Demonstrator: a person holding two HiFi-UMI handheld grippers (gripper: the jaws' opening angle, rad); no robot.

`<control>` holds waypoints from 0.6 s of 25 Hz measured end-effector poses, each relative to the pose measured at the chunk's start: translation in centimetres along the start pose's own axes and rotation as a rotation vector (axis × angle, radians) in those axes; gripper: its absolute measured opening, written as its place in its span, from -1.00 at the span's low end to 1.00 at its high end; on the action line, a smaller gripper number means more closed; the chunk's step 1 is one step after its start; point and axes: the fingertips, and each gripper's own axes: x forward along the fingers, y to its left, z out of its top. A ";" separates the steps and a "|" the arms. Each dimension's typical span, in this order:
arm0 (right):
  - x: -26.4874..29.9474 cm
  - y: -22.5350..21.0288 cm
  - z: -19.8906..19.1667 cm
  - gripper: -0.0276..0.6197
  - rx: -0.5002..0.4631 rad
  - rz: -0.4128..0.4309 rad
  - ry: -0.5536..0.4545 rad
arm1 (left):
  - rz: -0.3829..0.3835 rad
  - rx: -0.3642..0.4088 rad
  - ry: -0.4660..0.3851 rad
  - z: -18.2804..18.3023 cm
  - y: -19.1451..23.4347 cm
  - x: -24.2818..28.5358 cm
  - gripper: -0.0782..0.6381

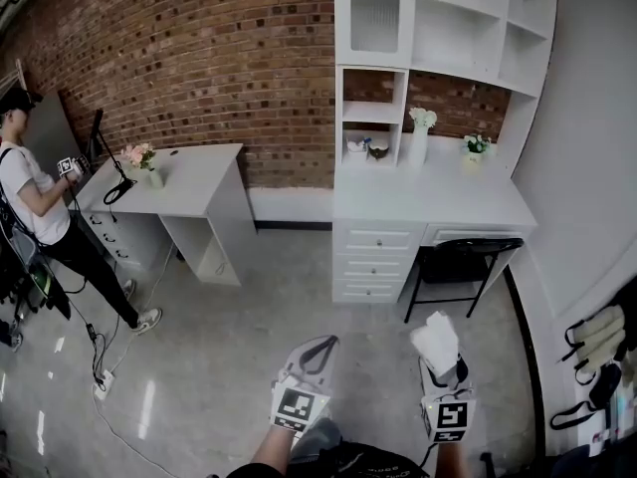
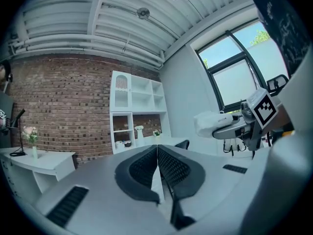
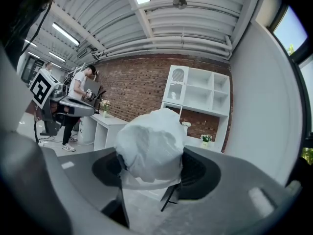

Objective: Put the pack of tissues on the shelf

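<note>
A person (image 1: 35, 202) stands at a white tabletop (image 1: 199, 167) by the brick wall (image 1: 199, 58) at far left. In the foreground, the left gripper (image 1: 317, 352) hangs above the floor (image 1: 229, 347), jaws pressed together and empty. Beside it, the right gripper (image 1: 439, 364) clamps the pack of tissues (image 1: 435, 341), well short of the white shelf (image 1: 448, 18) ahead.

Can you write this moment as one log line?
right gripper: shut on white plastic-wrapped tissue pack | left gripper: shut, empty | white shelf unit: ahead
</note>
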 end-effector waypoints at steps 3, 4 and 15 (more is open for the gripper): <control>2.1 0.2 0.4 -0.09 -0.003 -0.005 0.006 | -0.014 0.004 0.001 -0.1 1.8 1.6 -0.75; 2.9 0.3 0.5 -0.09 -0.001 -0.008 0.006 | -0.019 0.005 -0.001 -0.2 2.5 2.2 -0.75; 10.9 1.9 1.9 -0.09 0.031 -0.051 0.024 | -0.079 0.011 -0.006 -0.4 9.2 7.9 -0.75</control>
